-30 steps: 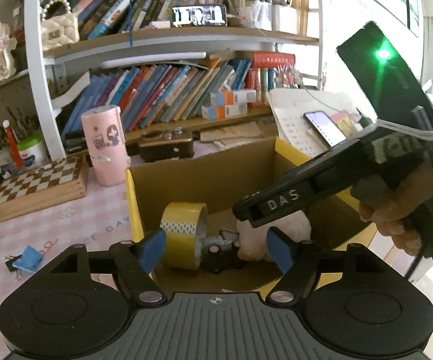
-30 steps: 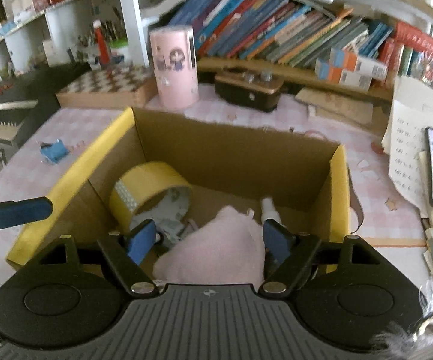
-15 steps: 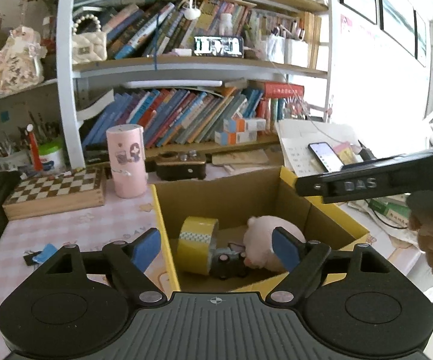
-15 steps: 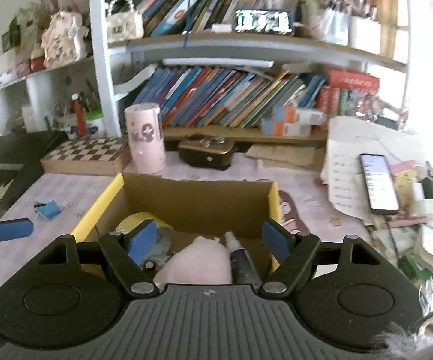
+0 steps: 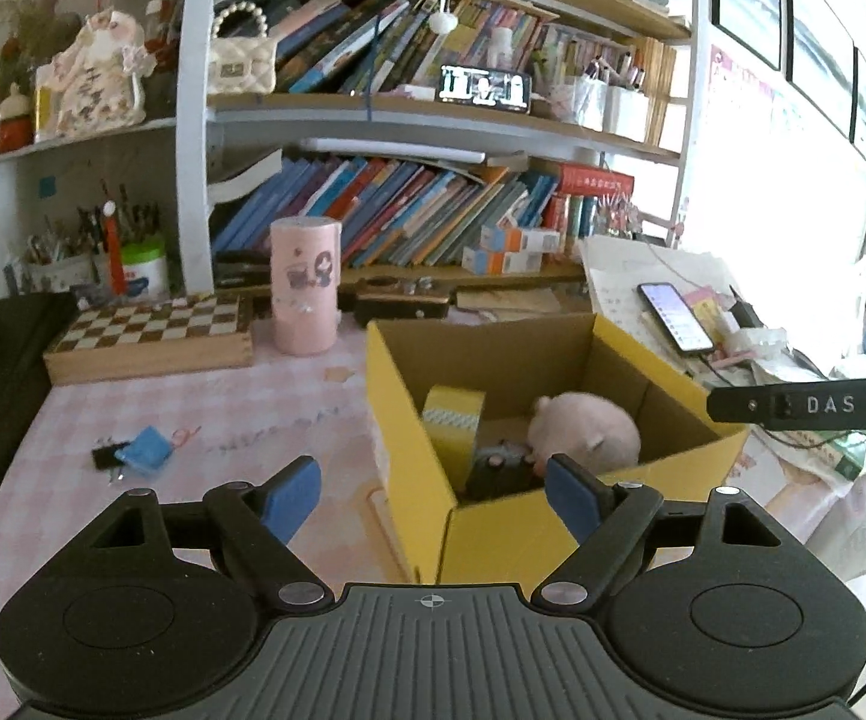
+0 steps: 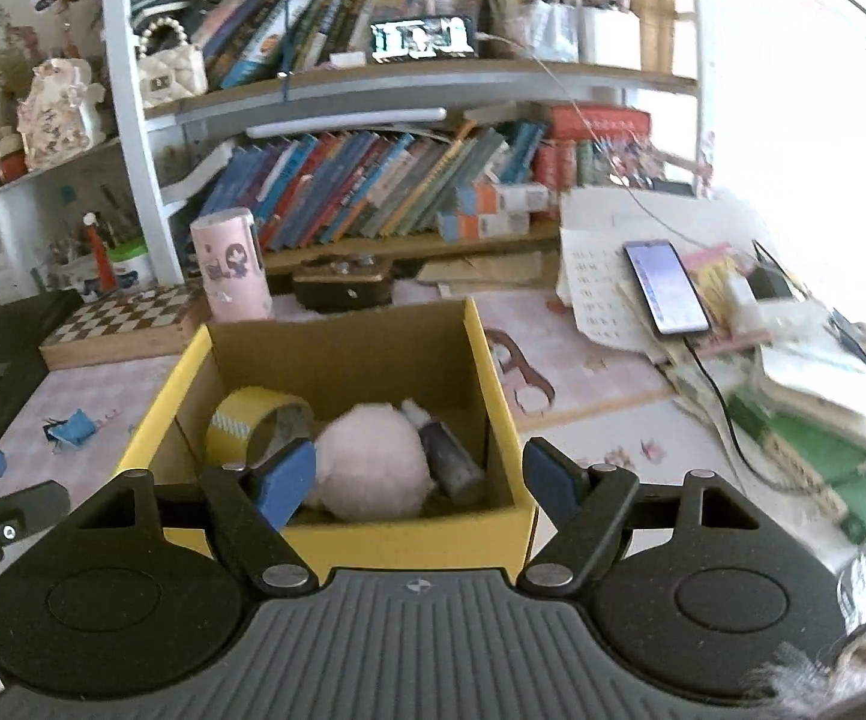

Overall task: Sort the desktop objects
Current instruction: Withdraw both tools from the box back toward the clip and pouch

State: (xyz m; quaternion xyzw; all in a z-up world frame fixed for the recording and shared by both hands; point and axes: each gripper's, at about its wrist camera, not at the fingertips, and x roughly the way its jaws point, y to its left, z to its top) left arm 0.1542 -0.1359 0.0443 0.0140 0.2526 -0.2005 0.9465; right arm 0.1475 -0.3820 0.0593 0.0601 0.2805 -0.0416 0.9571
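A yellow cardboard box stands on the pink checked desk. Inside it lie a yellow tape roll, a pink plush toy, a small black object and a dark bottle. My left gripper is open and empty, back from the box's near corner. My right gripper is open and empty, above the box's near wall. A small blue item lies on the desk left of the box.
A pink cylinder, a chessboard box and a dark case stand behind the box, before a bookshelf. A phone lies on papers at right. The right gripper's body shows at right in the left view.
Both grippers have pulled back and up from the box, so more of the desk and shelf shows. Both stay open and empty; the box contents have not moved.
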